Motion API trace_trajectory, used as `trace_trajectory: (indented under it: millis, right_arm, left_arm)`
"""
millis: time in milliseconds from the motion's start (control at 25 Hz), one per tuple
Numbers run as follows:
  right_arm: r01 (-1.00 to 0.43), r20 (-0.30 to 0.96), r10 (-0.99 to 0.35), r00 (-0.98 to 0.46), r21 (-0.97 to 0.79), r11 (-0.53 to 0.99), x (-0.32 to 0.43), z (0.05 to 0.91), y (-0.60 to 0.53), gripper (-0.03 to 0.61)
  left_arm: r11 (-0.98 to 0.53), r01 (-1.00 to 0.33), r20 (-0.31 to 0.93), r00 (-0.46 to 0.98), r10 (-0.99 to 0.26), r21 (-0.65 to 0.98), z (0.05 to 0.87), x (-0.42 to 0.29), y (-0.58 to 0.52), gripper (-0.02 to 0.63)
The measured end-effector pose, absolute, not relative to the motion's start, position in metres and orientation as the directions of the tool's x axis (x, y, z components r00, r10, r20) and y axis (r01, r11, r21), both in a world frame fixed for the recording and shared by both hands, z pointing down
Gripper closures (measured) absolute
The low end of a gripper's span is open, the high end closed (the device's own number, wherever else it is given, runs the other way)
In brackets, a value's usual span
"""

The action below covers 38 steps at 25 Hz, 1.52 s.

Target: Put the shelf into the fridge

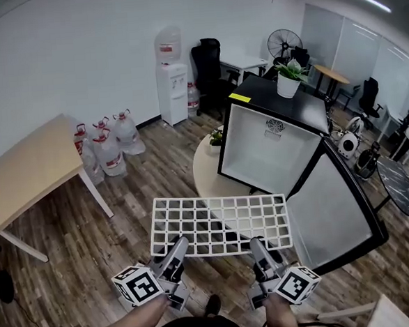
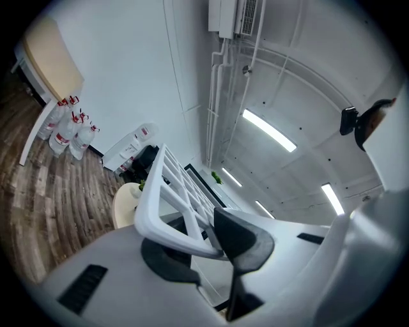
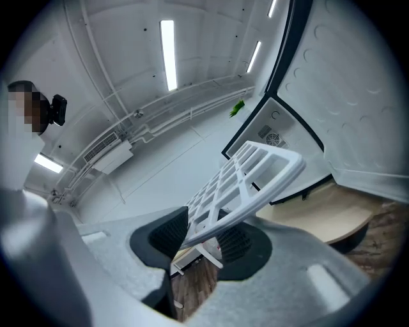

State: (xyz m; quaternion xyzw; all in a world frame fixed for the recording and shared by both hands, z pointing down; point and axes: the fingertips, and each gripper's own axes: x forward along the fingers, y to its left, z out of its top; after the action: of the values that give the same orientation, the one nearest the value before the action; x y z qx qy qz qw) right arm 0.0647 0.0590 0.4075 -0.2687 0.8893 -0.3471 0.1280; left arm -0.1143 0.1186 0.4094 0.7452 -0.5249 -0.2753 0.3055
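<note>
- A white plastic shelf (image 1: 221, 224), a flat lattice of square openings, hangs level at lower centre of the head view, just before the open black fridge (image 1: 273, 144).
- The left gripper (image 1: 174, 251) clamps the shelf's near edge towards its left end.
- The right gripper (image 1: 259, 250) pinches the same edge further right.

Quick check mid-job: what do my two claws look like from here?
Both the left claw and right claw have grey bodies and dark textured pads. Each carries a white cube printed with black square markers.
</note>
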Motion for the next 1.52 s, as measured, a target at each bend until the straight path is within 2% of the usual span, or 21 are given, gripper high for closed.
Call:
trace_trajectory:
  millis: [320, 520, 720, 1200, 1520]
  right_arm:
    - [-0.396, -0.023, -0.574, -0.819, -0.701, 0.593, 0.089, 0.418, -0.007, 0.448]
    - [-0.403, -0.031, -0.600, -0.799, -0.712, 0.574, 0.073, 0.424, -0.056, 0.448]
    - [-0.405, -0.035, -0.608, -0.793, -0.715, 0.570, 0.117, 0.426, -0.086, 0.448]
    - [-0.427, -0.022, -0.655, -0.755, -0.742, 0.517, 0.136, 0.445, -0.132, 0.448]
    - [-0.517, 0.004, -0.749, -0.662, -0.726, 0.453, 0.106, 0.450, -0.171, 0.448]
  left_arm:
    - [-0.235, -0.612, -0.040, 0.315, -0.948, 0.755, 0.419, -0.091, 0.051, 0.531]
    - [-0.252, -0.615, -0.030, 0.347, -0.937, 0.747, 0.422, -0.108, -0.005, 0.531]
    - [-0.239, -0.623, -0.016, 0.341, -0.940, 0.744, 0.422, -0.065, -0.035, 0.531]
    - [-0.253, -0.623, 0.028, 0.405, -0.914, 0.741, 0.437, -0.048, -0.094, 0.531]
    - [-0.335, -0.558, 0.008, 0.522, -0.853, 0.760, 0.448, -0.082, -0.159, 0.531]
